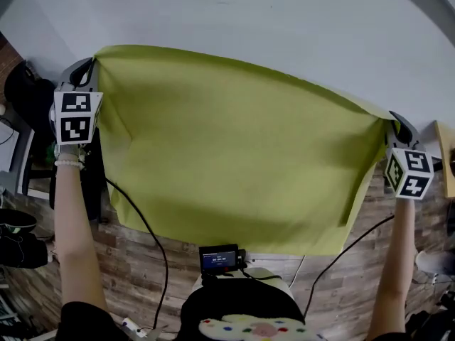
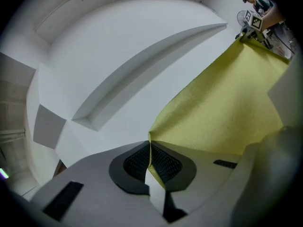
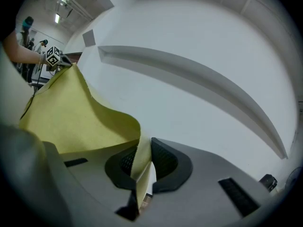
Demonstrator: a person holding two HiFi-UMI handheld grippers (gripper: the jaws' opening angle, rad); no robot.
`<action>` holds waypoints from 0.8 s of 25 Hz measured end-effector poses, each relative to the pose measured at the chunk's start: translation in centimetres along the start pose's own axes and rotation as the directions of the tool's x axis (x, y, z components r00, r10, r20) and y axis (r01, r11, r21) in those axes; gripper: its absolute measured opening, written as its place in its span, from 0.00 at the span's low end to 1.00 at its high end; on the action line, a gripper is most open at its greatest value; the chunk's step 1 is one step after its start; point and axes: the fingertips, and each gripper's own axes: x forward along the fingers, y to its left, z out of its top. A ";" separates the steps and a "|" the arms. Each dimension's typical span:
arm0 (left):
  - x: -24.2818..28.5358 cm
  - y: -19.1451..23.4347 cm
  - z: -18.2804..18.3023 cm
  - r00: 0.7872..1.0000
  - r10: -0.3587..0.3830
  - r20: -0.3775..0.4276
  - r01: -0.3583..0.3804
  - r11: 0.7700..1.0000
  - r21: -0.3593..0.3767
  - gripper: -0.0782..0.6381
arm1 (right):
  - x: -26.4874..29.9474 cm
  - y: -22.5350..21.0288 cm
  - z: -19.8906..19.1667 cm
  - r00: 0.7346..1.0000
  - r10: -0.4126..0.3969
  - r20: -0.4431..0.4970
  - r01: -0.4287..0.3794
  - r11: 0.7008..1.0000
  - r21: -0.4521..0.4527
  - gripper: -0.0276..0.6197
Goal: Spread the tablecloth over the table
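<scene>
My left gripper (image 2: 150, 148) is clamped shut on one corner of the cloth (image 1: 234, 155). My right gripper (image 3: 144, 151) pinches the opposite corner, and a fold of cloth runs down between its pads. The yellow-green cloth hangs stretched between them. Its gripped edge lies over the near part of the white table (image 1: 284, 20), and its other edge droops past the table's near side toward me. I cannot tell whether it touches the tabletop.

No text or number is legible; the small blue-lit screen (image 1: 218, 259) below the cloth shows lines too fine to read.
</scene>
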 end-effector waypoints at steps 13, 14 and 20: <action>11.9 -6.1 -4.3 0.977 -0.177 -0.122 0.180 0.984 0.010 0.13 | 12.5 0.1 -3.5 0.981 0.029 -0.192 -0.014 0.997 0.079 0.09; 12.7 -6.3 -4.4 0.975 -0.179 -0.131 0.183 0.983 0.019 0.13 | 13.5 0.1 -3.7 0.979 0.028 -0.202 -0.013 0.997 0.078 0.09; 17.0 -7.6 -4.4 0.973 -0.174 -0.152 0.184 0.982 0.053 0.13 | 18.3 -0.4 -4.8 0.970 0.012 -0.243 0.005 0.998 0.068 0.09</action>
